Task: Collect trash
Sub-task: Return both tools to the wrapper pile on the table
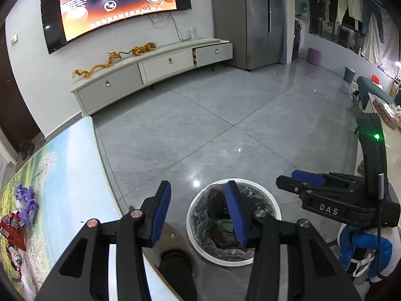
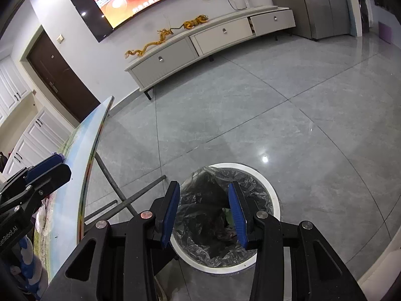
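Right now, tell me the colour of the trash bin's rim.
White, around a black bag liner; the bin rim shows best in the right wrist view.

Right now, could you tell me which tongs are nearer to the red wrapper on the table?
Left. The left tongs hang open between the table edge and the trash bin, with the red wrapper to their left. The right tongs, also open, hover over the bin, farther away.

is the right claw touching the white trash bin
Apart. The right wrist view shows the right claw open and empty, hovering above the white round bag-lined trash bin.
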Demonstrator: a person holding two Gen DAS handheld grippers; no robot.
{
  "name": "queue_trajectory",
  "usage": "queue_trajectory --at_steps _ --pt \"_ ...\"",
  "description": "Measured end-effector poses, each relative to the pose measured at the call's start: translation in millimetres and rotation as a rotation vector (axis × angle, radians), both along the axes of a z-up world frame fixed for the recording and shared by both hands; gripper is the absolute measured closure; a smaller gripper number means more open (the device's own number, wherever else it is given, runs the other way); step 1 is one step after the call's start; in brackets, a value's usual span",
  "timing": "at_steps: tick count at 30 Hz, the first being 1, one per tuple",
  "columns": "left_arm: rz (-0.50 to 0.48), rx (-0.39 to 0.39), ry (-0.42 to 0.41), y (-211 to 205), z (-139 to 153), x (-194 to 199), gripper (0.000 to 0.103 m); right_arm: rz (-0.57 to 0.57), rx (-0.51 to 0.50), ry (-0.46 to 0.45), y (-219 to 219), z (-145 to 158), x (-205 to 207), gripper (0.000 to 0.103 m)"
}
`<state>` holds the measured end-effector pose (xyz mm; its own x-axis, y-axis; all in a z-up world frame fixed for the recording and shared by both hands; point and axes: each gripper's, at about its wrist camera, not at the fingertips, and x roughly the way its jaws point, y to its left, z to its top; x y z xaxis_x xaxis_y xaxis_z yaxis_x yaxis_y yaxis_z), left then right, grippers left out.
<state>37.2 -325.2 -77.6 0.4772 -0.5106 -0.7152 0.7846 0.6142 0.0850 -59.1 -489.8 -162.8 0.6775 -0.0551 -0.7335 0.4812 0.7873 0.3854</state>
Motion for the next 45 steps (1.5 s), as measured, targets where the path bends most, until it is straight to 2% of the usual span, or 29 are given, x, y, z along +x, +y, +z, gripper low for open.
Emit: queue_trajectory --at_steps 17,31,37,45 --pt "0.09 -0.1 -0.091 44.0 34.2 -12.0 0.059 0.018 -0.068 -0.034 19.5 36.4 -11.7 0.062" --pt "0.135 -0.186 -0.117 91.5 53.2 -13.1 0.059 0.064 -0.148 -0.042 54.2 72.6 -11.2 0.062" --pt "0.212 -0.206 -0.113 141.4 55.7 6.2 0.059 0.139 -0.191 -0.056 82.9 97.5 8.4 0.061" --pt "0.413 -0.22 -0.079 250.4 35.1 55.1 0.059 0.323 -0.198 -0.086 150.4 119.6 64.5 0.06"
